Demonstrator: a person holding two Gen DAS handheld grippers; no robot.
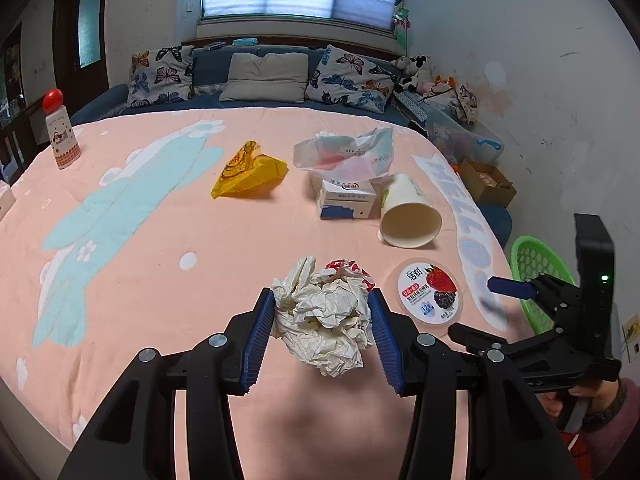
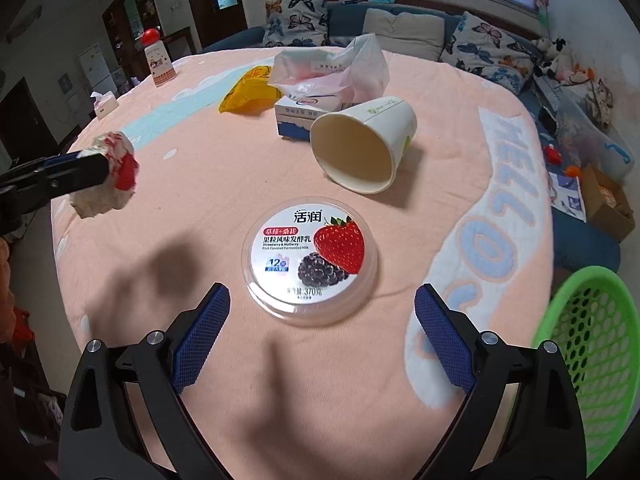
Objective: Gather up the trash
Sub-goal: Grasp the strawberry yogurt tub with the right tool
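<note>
Left tongs [image 1: 322, 312]: we grip the crumpled paper wad [image 1: 324, 316] between both pads, lifted off the pink cloth [image 1: 160, 240].
Right tongs [image 2: 322, 336]: spread wide, holding nothing, no pad touching anything.
Next piece: we judge it the yogurt lid [image 2: 310, 256], flat on the cloth just ahead of the right tongs, centred on their gap; being round, it has no long axis.
Nearer hand: right; the lid sits off to the right of our left tongs.
Green basket [image 2: 592, 364]: close beside the right tongs, off the table edge.
Farther ahead: paper cup [image 2: 364, 148] tipped over, mouth toward us; box [image 2: 304, 114], plastic bag [image 2: 332, 68] and yellow wrapper [image 2: 250, 94] beyond.
</note>
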